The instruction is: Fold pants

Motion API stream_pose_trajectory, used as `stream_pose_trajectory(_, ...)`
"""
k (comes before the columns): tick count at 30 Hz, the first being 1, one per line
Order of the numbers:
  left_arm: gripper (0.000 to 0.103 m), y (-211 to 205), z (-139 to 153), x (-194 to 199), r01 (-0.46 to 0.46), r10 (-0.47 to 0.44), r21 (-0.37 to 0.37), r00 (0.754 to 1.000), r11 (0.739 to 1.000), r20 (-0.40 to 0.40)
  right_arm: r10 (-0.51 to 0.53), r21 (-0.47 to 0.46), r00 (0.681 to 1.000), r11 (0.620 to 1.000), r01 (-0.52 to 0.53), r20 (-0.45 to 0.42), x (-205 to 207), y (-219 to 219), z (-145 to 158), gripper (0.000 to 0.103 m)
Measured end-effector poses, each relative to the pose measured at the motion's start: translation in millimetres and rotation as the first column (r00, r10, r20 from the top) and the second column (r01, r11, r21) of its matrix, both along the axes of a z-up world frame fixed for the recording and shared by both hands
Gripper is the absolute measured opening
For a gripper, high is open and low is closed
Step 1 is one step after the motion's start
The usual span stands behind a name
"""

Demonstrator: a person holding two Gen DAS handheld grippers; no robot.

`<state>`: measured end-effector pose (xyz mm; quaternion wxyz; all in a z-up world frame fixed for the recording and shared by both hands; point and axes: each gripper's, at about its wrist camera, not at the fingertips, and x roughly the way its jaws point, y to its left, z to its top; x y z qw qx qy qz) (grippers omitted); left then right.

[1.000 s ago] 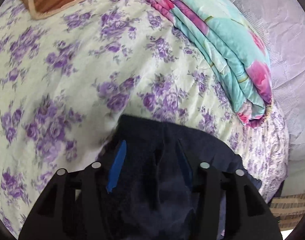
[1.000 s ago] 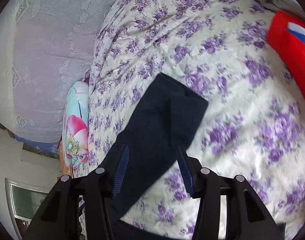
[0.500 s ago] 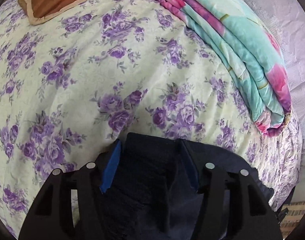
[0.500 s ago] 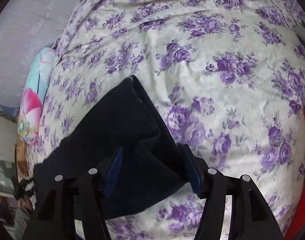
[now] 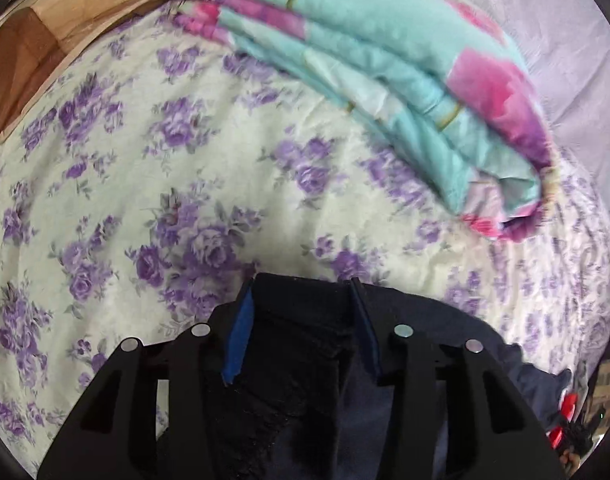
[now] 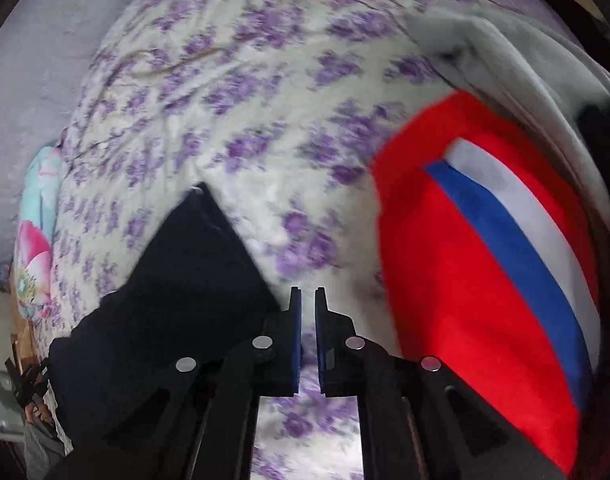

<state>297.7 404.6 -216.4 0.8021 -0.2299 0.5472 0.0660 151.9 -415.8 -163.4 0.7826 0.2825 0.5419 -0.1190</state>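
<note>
One pair of dark pants [image 5: 305, 360] lies on one bed [image 5: 145, 160]. One folded quilt [image 5: 385, 60], one red cloth [image 6: 465, 280] with a stripe, one grey cloth [image 6: 525, 60]. Two tongs: left tongs [image 5: 301, 320], right tongs [image 6: 307, 320].

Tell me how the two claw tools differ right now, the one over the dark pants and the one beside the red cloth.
The left gripper has its jaws apart and closing, with the dark pants between them; the right gripper is shut with nothing between its jaws. The left one sits over the pants; the right one is off their edge, above the floral bedsheet beside the red cloth. Both are black with blue pads.
</note>
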Motion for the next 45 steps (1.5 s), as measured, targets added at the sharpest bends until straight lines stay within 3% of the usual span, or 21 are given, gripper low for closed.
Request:
stream_pose_trajectory(3,0.046,19,2,-8,-0.05,0.051,-0.121,0.999,0.991,0.007,-0.023,0.036,0.986,0.999,0.017,0.168,-11,2,26,0.008)
stream_pose_trajectory(6,0.048,30,18,-15,-0.024,0.03,-0.158,0.999,0.987,0.035,0.24,0.051,0.934,0.964,-0.262,0.266,18,60,48,0.009)
stream_pose_trajectory(8,0.048,32,25,-14,-0.014,0.019,-0.155,0.999,0.988,0.029,0.463,0.004,0.843,0.876,-0.482,0.272,46,120,52,0.015)
stream_pose_trajectory(9,0.049,31,27,-12,-0.008,0.012,-0.151,1.0,0.988,0.024,0.557,-0.022,0.786,0.819,-0.573,0.269,60,151,50,0.031)
stream_pose_trajectory(10,0.049,33,28,-10,-0.002,0.005,-0.15,1.0,0.989,0.021,0.637,-0.046,0.724,0.759,-0.65,0.265,72,182,46,0.039)
stream_pose_trajectory(13,0.05,31,22,-5,-0.008,0.008,-0.144,1.0,0.99,0.002,0.808,-0.086,0.543,0.572,-0.815,0.228,106,256,31,0.042)
stream_pose_trajectory(14,0.05,32,19,-3,-0.009,0.007,-0.146,1.0,0.989,-0.011,0.841,-0.096,0.498,0.525,-0.846,0.212,115,276,27,0.041)
stream_pose_trajectory(17,0.054,25,9,3,0.005,-0.011,-0.147,0.999,0.989,-0.04,0.905,-0.104,0.393,0.412,-0.905,0.165,140,314,13,0.04)
stream_pose_trajectory(23,0.058,37,3,3,0.006,-0.016,-0.151,0.998,0.988,-0.062,0.962,-0.079,0.264,0.269,-0.96,0.067,153,341,-17,0.041)
stream_pose_trajectory(25,0.059,43,1,4,-0.005,-0.006,-0.152,0.998,0.988,-0.07,0.965,-0.089,0.255,0.259,-0.962,0.058,150,342,-21,0.037)
stream_pose_trajectory(27,0.059,43,-1,7,0.001,-0.014,-0.153,0.997,0.988,-0.08,0.964,-0.093,0.258,0.263,-0.96,0.062,146,339,-18,0.01)
stream_pose_trajectory(30,0.056,39,0,12,0.025,-0.035,-0.147,0.997,0.989,-0.071,0.949,-0.101,0.305,0.312,-0.945,0.075,138,333,-7,0.006)
stream_pose_trajectory(31,0.043,37,1,14,0.031,-0.042,-0.152,0.997,0.988,-0.068,0.947,-0.115,0.313,0.32,-0.94,0.079,134,332,-1,0.006)
stream_pose_trajectory(36,0.027,29,8,18,0.017,-0.027,-0.128,0.997,0.992,-0.074,0.926,-0.146,0.36,0.374,-0.916,0.109,125,324,29,0.006)
stream_pose_trajectory(41,0.022,45,6,14,-0.052,0.03,-0.185,0.992,0.981,-0.119,0.925,-0.167,0.369,0.38,-0.91,0.096,116,323,41,0.006)
stream_pose_trajectory(42,0.033,48,6,12,-0.076,0.05,-0.195,0.99,0.978,-0.135,0.924,-0.167,0.371,0.382,-0.909,0.097,114,323,43,0.006)
stream_pose_trajectory(43,0.057,51,6,9,-0.099,0.069,-0.204,0.986,0.974,-0.149,0.922,-0.169,0.374,0.385,-0.907,0.097,113,327,43,0.006)
stream_pose_trajectory(45,0.065,52,10,3,-0.133,0.103,-0.205,0.983,0.97,-0.15,0.921,-0.173,0.379,0.39,-0.904,0.094,113,330,44,0.006)
